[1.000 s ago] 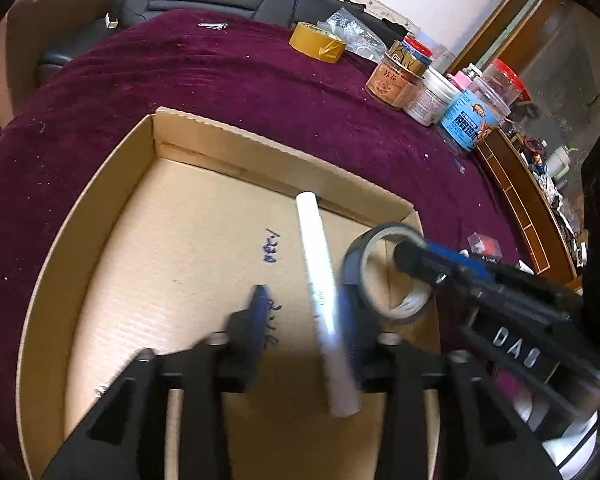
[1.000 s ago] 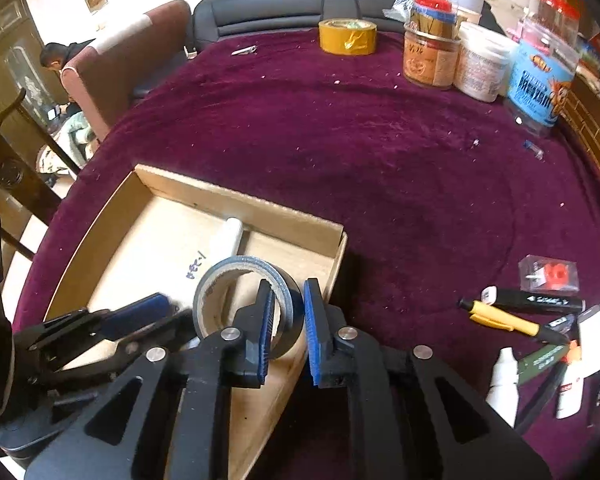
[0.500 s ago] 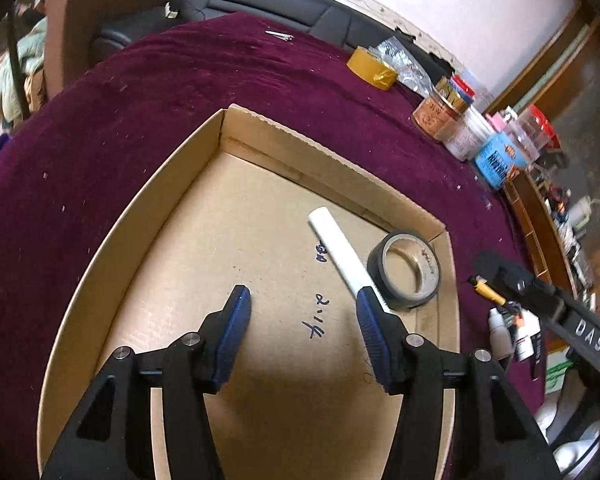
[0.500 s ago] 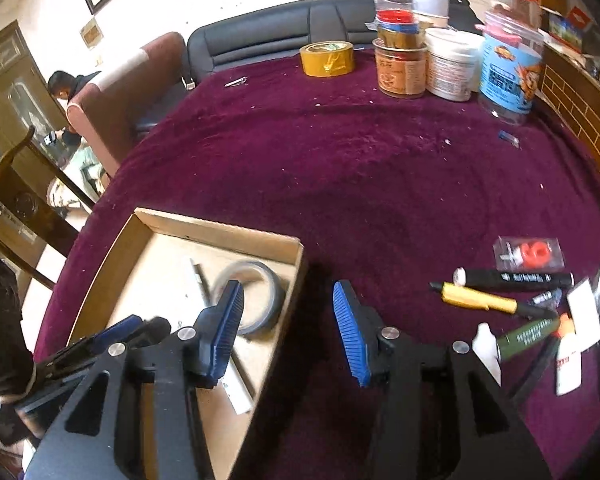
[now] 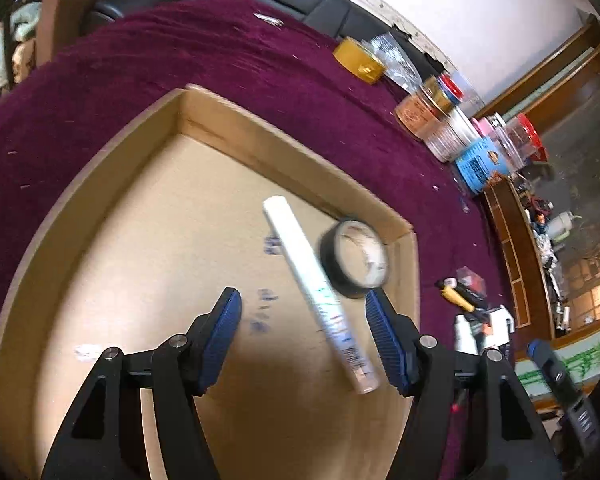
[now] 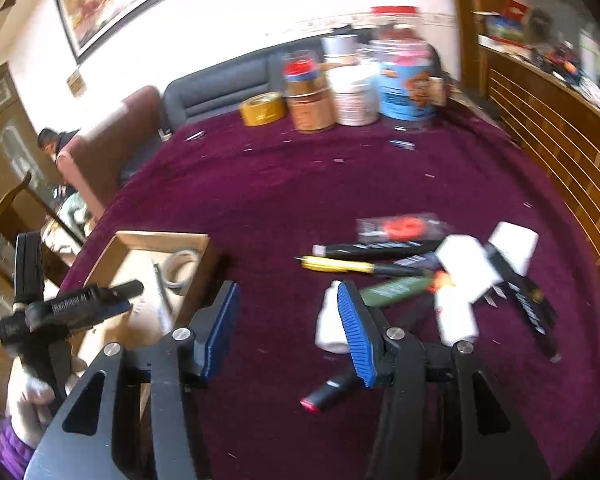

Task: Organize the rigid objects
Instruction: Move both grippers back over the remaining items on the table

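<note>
- Now the sorting is between two picks: the cardboard box (image 5: 100, 184) on the purple cloth already holds a white tube (image 5: 320, 300) and a roll of dark tape (image 5: 354, 258), the roll lying just beside the tube, near the box's far right corner.
- Left gripper (image 5: 302, 332) hangs over the box floor, its jaws spread wide and holding nothing; the tube lies below, between the fingers, untouched.
- Right gripper (image 6: 286, 328) is likewise spread and empty, over the cloth to the right of the box.
- Waiting right of the box are a small white bottle (image 6: 328, 326), a yellow pen (image 6: 340, 266), a black marker (image 6: 376, 246) and a green tube (image 6: 396, 290).
- Next likely calls for lowering the right gripper around the white bottle, which already touches its right finger in view, closing squarely, then carrying it leftward into the box.
</note>
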`<state>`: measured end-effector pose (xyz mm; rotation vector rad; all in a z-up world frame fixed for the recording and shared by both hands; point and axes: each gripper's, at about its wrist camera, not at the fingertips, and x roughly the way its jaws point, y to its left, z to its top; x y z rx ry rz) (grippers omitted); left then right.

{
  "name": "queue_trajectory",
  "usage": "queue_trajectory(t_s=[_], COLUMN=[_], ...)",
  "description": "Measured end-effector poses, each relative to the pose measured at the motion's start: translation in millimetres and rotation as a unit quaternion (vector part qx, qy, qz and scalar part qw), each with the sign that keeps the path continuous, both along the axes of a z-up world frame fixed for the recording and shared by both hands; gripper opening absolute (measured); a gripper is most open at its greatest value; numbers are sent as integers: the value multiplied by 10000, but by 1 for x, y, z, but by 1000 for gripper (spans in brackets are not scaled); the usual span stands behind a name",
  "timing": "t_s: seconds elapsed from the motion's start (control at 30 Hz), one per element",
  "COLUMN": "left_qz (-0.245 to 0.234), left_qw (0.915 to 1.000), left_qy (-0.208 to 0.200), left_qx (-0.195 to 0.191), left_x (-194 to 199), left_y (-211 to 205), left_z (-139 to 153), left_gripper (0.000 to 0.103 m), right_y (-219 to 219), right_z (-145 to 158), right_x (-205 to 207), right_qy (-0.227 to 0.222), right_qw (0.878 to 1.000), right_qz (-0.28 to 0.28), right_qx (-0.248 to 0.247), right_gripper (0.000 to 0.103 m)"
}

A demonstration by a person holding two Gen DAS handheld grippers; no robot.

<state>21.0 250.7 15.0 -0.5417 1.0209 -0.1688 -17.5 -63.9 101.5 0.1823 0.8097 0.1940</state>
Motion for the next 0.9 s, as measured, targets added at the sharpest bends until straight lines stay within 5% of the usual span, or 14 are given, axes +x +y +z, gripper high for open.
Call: queue_trajectory(t_s=[0.2,0.3,0.33,0.53,0.67,0.9], left_qz=[-328,-793,-901,-1594,-1655,-1634], left_qw=[9962,9883,9867,9801,9781,9697], left_qy=[-634,-954,-979,-590,-329,-548], left_qx=[506,893,937,1025,1219,1729], left_x=[-19,-41,-45,-51,-43,-20], left_y=[-42,-84,-93,-162,-194,-229], left_z=[51,70,73,56,36,27], left_gripper=[59,66,66,66,66,66], right_y=[-61,-90,-98,-155,-193,-227], right_z=[12,13,10,-23,-35,-46], right_x=[-29,-41,-43,-32,-40,-48], right_qy=[-443,-878,-940,-611,-621,-619], right_qw=[9967,9894,9873,9808,9722,9624], right_qz=[-665,-1111,-1244,-1847,-2247,-2486], right_qx=[-146,-313,-295,115,208,907], right_gripper=[50,83,85,85,85,85])
